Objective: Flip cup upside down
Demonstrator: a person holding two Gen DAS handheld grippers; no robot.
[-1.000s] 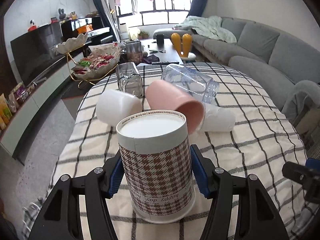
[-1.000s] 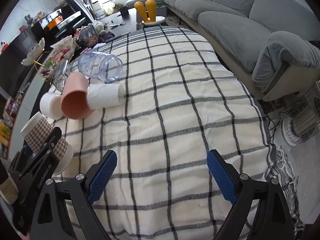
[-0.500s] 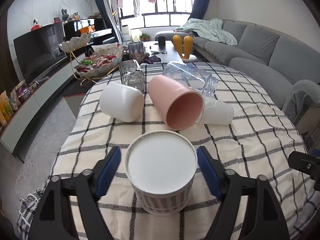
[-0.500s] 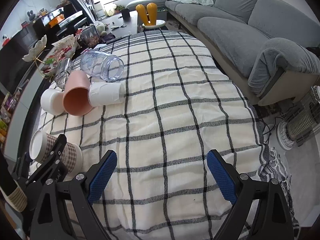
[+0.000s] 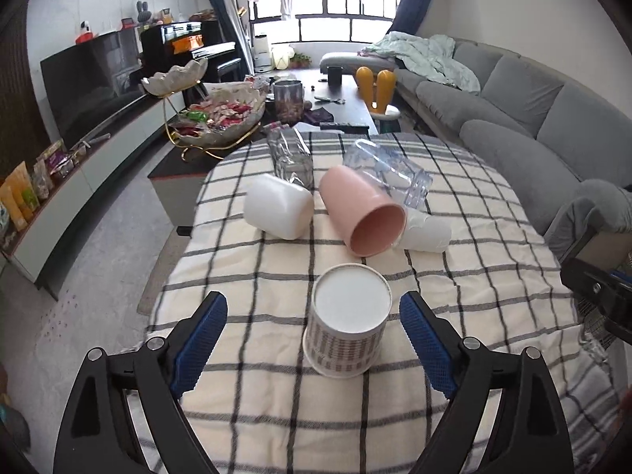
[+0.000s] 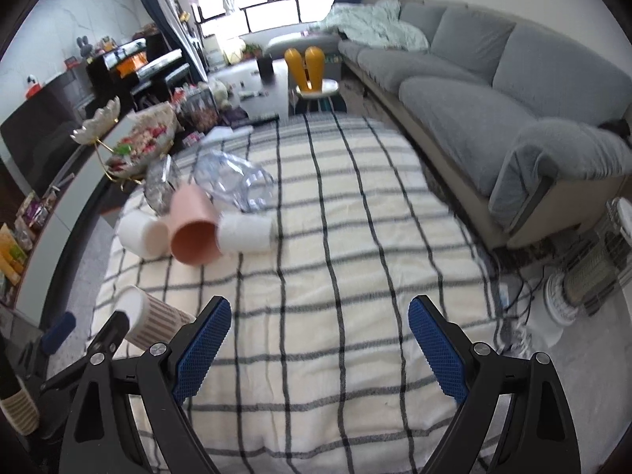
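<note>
We see a paper cup [image 5: 347,326] standing upside down on the checked cloth [image 5: 466,308] that covers the table: its flat white base faces up, ringed by a thin raised rim, and its wider mouth rests on the cloth. The wall carries a brown-and-white houndstooth print below a plain pale band. The cup stands near the front edge, between the two blue-padded fingers of the left gripper [image 5: 314,333], apart from both pads; that claw is spread wide and holds nothing. In the right wrist view the same cup [image 6: 152,318] appears at the lower left, beside the left gripper's black frame.

The right gripper [image 6: 320,339] is likewise spread wide, with only bare cloth [image 6: 335,260] between its fingers.

Beyond the paper cup we count five further vessels, all lying on their sides in one cluster: one white cup [image 5: 278,211] on the left, one pink cup [image 5: 361,217] with its mouth turned toward the camera, one smaller white cup [image 5: 428,233] touching the pink one on the right, one clear plastic jar [image 5: 389,175] behind it, and one clear glass [image 5: 290,156] at the back left.

A grey sofa [image 5: 509,118] runs along the right side of the room.
</note>
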